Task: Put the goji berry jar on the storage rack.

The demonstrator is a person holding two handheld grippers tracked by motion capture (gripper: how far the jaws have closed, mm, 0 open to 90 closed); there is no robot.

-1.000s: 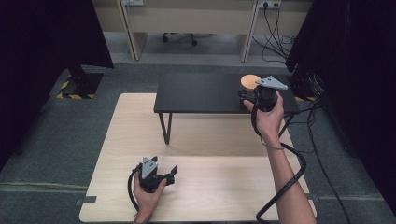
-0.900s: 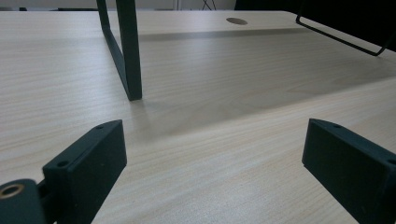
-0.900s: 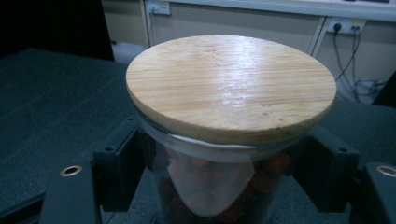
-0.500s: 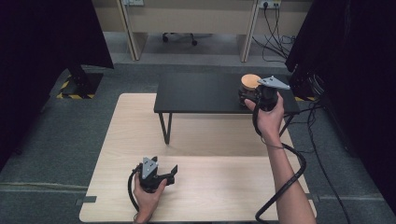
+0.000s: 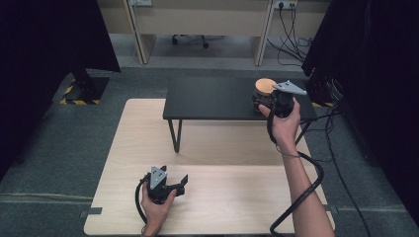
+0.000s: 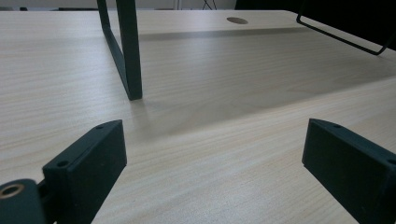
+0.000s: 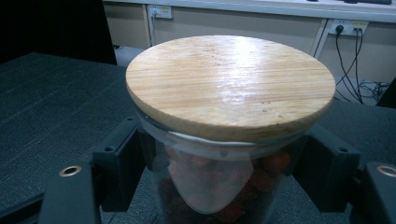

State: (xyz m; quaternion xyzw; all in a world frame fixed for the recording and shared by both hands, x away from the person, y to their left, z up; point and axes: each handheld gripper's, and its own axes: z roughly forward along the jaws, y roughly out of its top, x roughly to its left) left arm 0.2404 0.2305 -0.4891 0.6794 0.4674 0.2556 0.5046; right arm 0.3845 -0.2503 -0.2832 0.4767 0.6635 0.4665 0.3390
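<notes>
On the black shelf [image 5: 217, 98], my right gripper [image 7: 224, 186] clamped the jar [image 7: 219, 182] between its fingers [image 7: 116, 163], under the wooden lid [image 7: 231, 84]; my left gripper [image 6: 215, 172] gaped empty.

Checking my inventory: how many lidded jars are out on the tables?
1. A glass jar with a round wooden lid stands on the small black raised table, at its right end, clamped between the jaws of the right hand-held gripper. Others could be hidden behind it.

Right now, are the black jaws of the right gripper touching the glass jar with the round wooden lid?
Touching. In the right gripper view, the right gripper has one black jaw pressed flat against each side of the glass jar, just below its wooden lid, with no gap visible.
</notes>
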